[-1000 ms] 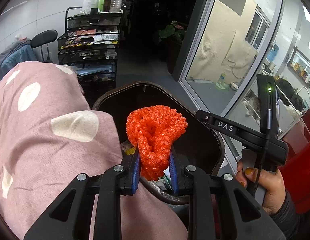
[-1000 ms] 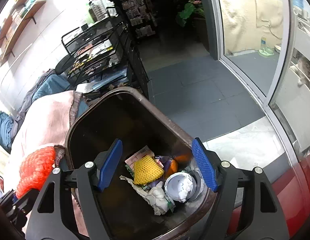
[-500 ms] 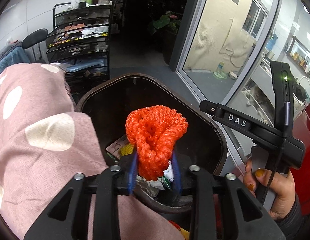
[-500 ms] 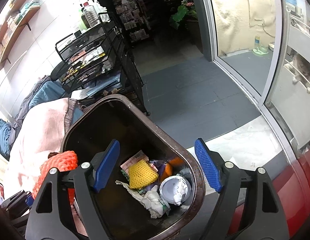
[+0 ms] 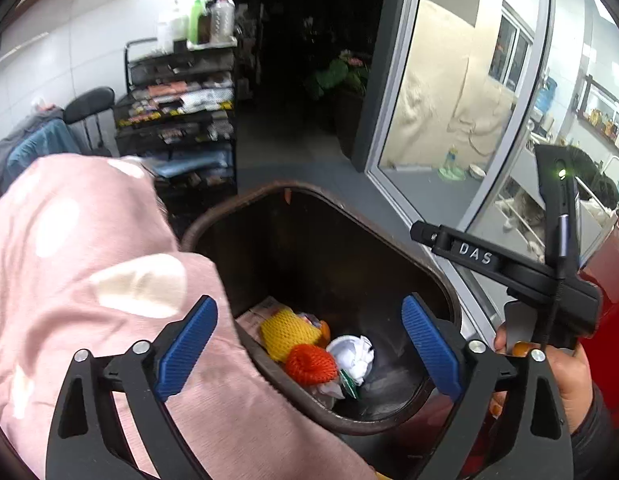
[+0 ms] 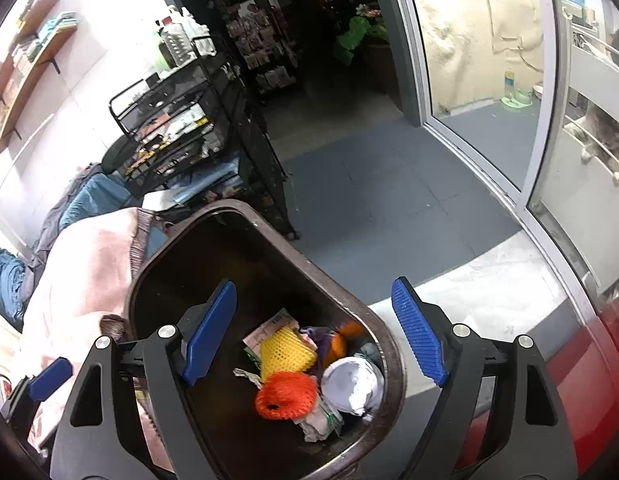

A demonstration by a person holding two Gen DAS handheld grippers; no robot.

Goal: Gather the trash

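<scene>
From the left wrist view, the left tongs (image 5: pixel 309 350) stand wide apart with nothing between their blue pads, held above the near rim of the dark brown trash bin (image 5: pixel 441 280). The orange foam net (image 5: pixel 311 364) lies at the bottom of the bin, directly below and between the spread pads, touching a yellow foam net (image 5: pixel 287 332) on its far-left side and a crumpled white cup (image 5: pixel 353 354) on its right. A pink spotted blanket (image 5: pixel 81 260) crowds the bin's left edge, and the person's right hand (image 5: pixel 565 376) shows at the right, gripping the other tool's handle. From the right wrist view, the right tongs (image 6: pixel 313 334) are likewise spread and empty, hovering over the bin's rim (image 6: pixel 393 356); the orange net (image 6: pixel 285 396) sits below them, slightly toward their left pad, its rolled opening facing up and toward the camera. With the net already inside, I judge this piece collected; both tongs hang about equally near it, so the next move likely depends on lifting straight up clear of the rim rather than reaching down again.
</scene>
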